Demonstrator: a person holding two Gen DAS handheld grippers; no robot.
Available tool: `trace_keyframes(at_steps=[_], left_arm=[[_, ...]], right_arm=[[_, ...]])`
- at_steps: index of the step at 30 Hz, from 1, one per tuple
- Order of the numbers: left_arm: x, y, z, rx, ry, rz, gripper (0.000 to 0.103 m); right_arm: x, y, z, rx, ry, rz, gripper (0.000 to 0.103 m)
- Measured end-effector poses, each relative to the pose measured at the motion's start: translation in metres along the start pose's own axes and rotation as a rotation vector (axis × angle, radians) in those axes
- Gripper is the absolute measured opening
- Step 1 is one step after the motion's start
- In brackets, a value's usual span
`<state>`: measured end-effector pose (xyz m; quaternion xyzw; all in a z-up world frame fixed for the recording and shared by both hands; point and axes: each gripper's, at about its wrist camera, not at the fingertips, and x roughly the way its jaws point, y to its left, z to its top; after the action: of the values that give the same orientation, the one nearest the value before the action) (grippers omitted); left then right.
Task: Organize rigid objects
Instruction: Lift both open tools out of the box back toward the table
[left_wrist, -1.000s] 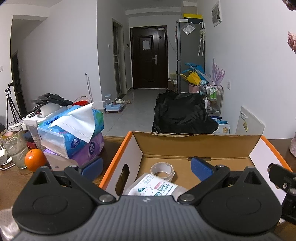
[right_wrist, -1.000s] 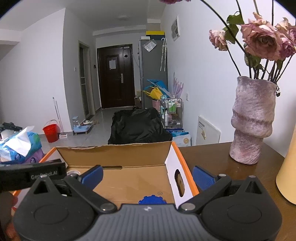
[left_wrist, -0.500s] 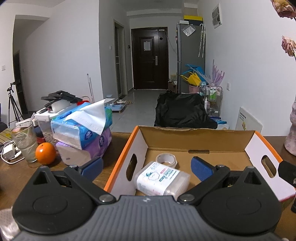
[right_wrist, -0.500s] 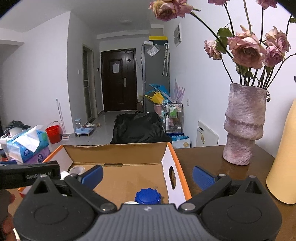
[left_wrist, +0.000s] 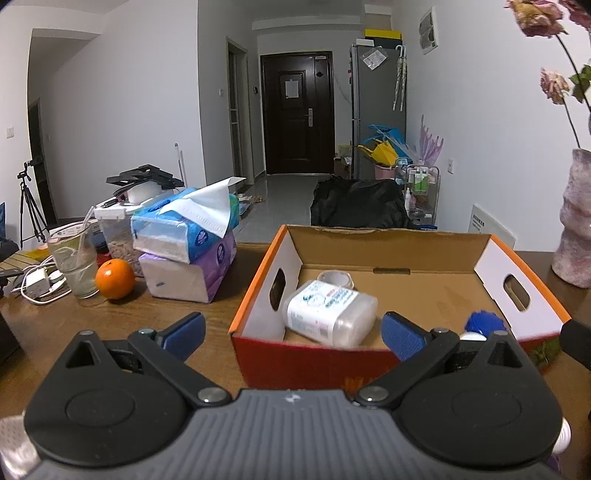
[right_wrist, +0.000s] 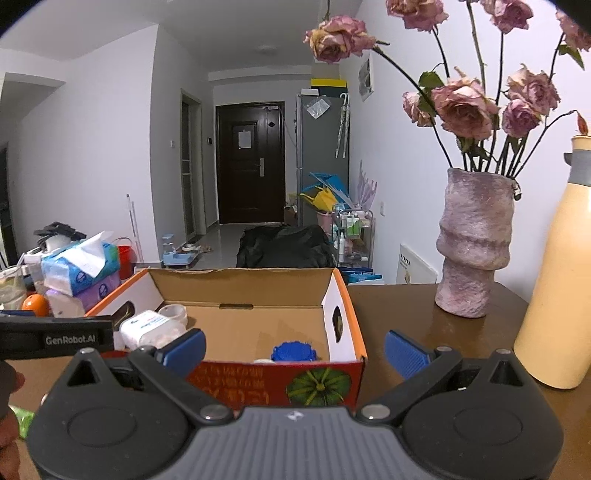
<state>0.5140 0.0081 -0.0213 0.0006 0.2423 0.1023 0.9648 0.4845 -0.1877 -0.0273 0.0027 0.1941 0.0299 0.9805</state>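
On the wooden counter (left_wrist: 221, 325) sits an open cardboard box (left_wrist: 402, 254) with orange edges and a red front. Inside it, toward its left wall, a white jar (left_wrist: 328, 312) lies on its side, and a roll of tape (left_wrist: 336, 277) lies flat just behind it. At the near right corner of the box a blue cap (left_wrist: 484, 322) pokes up above the front wall; from the right wrist view the same cap (right_wrist: 294, 350) sits close behind the front panel.

Both tools hang on the near side of the box, each with its blue pads spread wide and nothing between them: the left tool (left_wrist: 293, 332) faces the box's left half, the right tool (right_wrist: 294, 347) its right half.

Left of the box stand two stacked tissue packs (left_wrist: 188, 236), an orange (left_wrist: 115, 278) and a glass (left_wrist: 75, 258) with a straw. Right of the box are a pinkish vase (right_wrist: 476, 243) of dried roses and, nearer, a cream bottle (right_wrist: 557, 280).
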Motion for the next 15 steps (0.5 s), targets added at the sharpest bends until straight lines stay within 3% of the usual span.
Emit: trace_keyframes(at_steps=[15], left_arm=[[-0.059,0.005,-0.037,0.022,0.015,-0.013,0.103]], right_arm=[[-0.058,-0.010,-0.035,-0.005,0.005,0.001,0.103]])
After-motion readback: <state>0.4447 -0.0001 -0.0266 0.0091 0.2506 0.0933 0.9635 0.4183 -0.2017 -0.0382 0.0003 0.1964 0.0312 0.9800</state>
